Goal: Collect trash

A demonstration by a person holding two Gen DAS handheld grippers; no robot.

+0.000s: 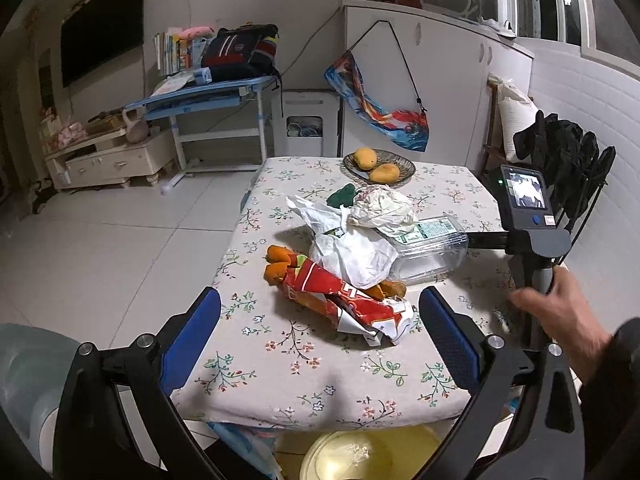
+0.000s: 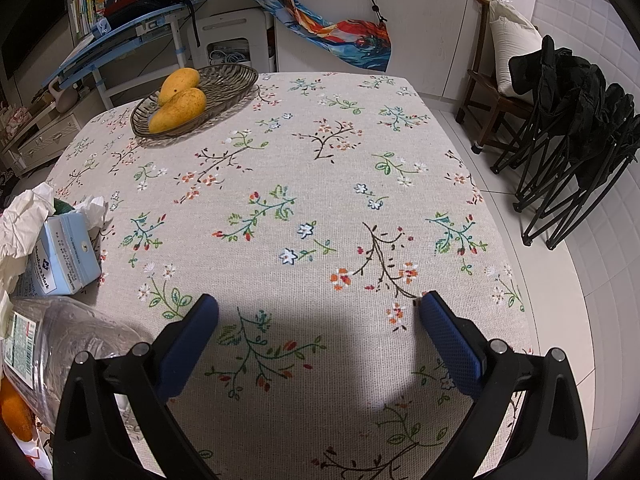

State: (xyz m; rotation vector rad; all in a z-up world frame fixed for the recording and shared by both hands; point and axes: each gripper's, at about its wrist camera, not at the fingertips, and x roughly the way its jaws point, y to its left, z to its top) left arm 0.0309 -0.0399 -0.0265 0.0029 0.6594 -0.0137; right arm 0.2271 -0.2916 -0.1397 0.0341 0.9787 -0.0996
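Two grippers' jaws apart, left gripper [image 1: 320,312] over red wrapper [image 1: 344,300]

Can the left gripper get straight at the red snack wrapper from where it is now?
Probably yes. The left gripper is open, and the red snack wrapper lies on the table just ahead between its fingers, nothing in front of it.

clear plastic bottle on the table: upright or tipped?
Tipped. The clear plastic bottle lies on its side on the tablecloth, label facing up.
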